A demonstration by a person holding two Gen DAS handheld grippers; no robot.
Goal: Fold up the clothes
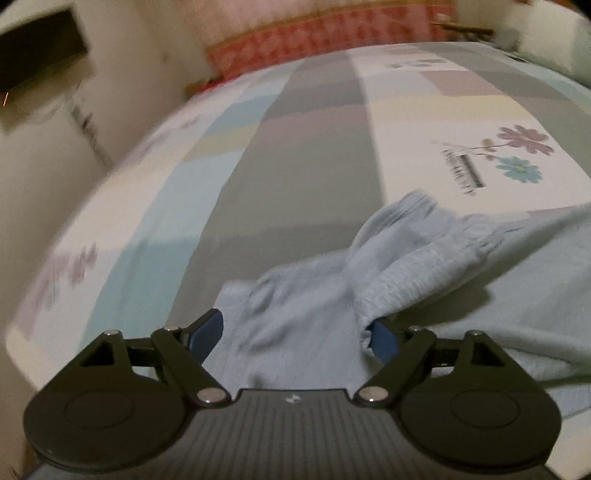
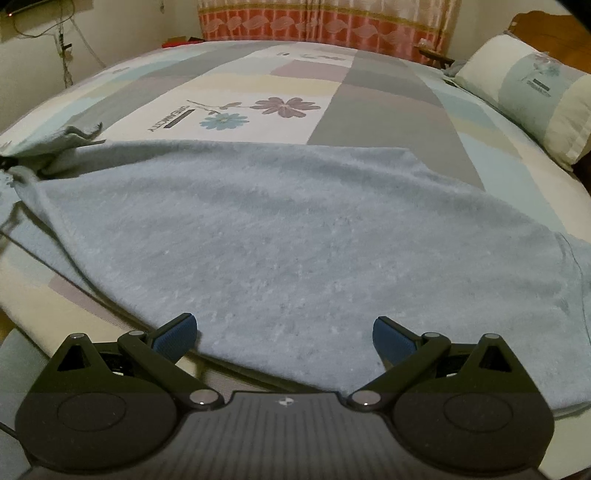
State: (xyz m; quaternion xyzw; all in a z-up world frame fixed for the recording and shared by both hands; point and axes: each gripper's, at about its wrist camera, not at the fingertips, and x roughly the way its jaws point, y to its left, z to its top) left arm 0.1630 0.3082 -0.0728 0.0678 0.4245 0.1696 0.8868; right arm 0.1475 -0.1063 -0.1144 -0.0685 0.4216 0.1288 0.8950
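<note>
Across the wide bed, a patchwork-printed bedsheet (image 2: 369, 96) in grey, cream and pale blue blocks with purple and teal flowers fills both views. On it lies a large light-blue fleecy garment (image 2: 280, 236), its main body spread fairly flat in the right wrist view, its near edge reaching the mattress edge. In the left wrist view a ribbed cuffed sleeve (image 1: 413, 236) of the same garment is bunched and raised off the sheet. A cream and green striped pillow (image 2: 532, 92) rests at the far right, and a red patterned curtain (image 2: 314, 26) hangs behind the bed. The left gripper (image 1: 295, 332) stands with jaws wide, cloth lying between its blue pads (image 1: 208, 330). The right gripper (image 2: 284, 336) is likewise spread apart over the garment's near edge, clamping nothing.
</note>
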